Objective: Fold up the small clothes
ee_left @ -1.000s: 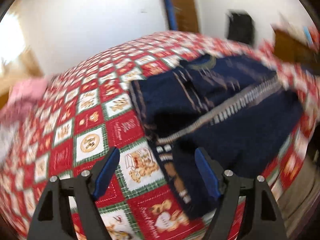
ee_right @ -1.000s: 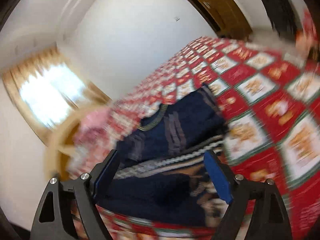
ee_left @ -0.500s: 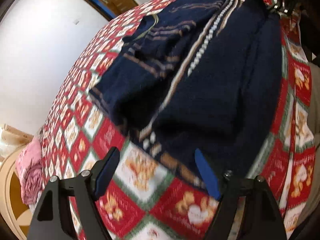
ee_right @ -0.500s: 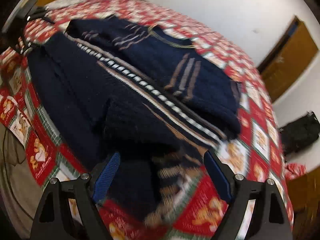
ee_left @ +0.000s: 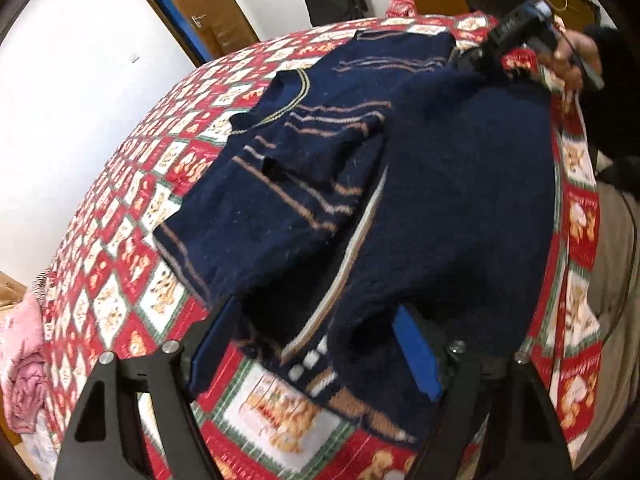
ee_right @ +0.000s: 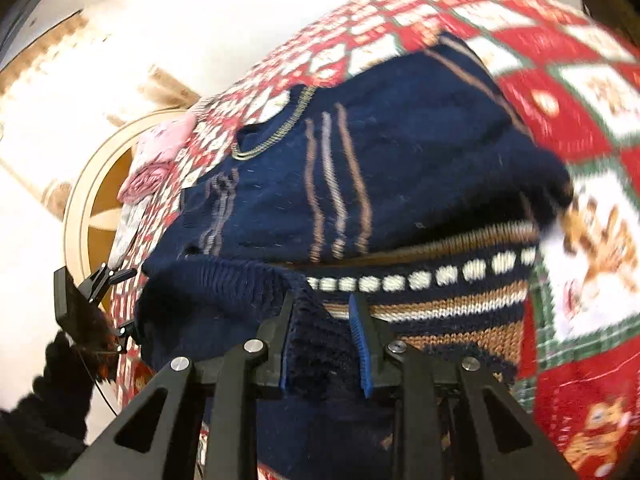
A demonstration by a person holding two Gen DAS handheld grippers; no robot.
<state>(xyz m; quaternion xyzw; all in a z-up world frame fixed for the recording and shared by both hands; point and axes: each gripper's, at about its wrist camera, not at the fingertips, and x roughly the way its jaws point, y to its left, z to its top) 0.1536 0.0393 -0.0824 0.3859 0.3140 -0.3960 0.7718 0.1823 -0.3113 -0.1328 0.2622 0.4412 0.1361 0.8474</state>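
Right wrist view shows my right tongs (ee_right: 322, 334) closed on a bunched navy edge of the knitted sweater (ee_right: 400, 168), with the ribbed hem band of white squares and brown stripes running off to the right of them. Left wrist view shows my left tongs (ee_left: 316, 344) spread wide, one blue pad on either side of the near corner of the same sweater, where the striped hem lies on the bed's red Christmas quilt (ee_left: 132, 248); they pinch nothing yet, as far as I can see. The sweater lies on the quilt near the bed's edge, neckline away from me. One striped sleeve (ee_left: 312, 148) is already laid inward across the chest, and the body looks doubled over along the hem, so I judge the fold partly made. Left to do, as I read it: close my left tongs on that corner, carry the hem up toward the collar, then flatten the stack. A pink garment (ee_left: 20, 364) waits at the far end of the bed
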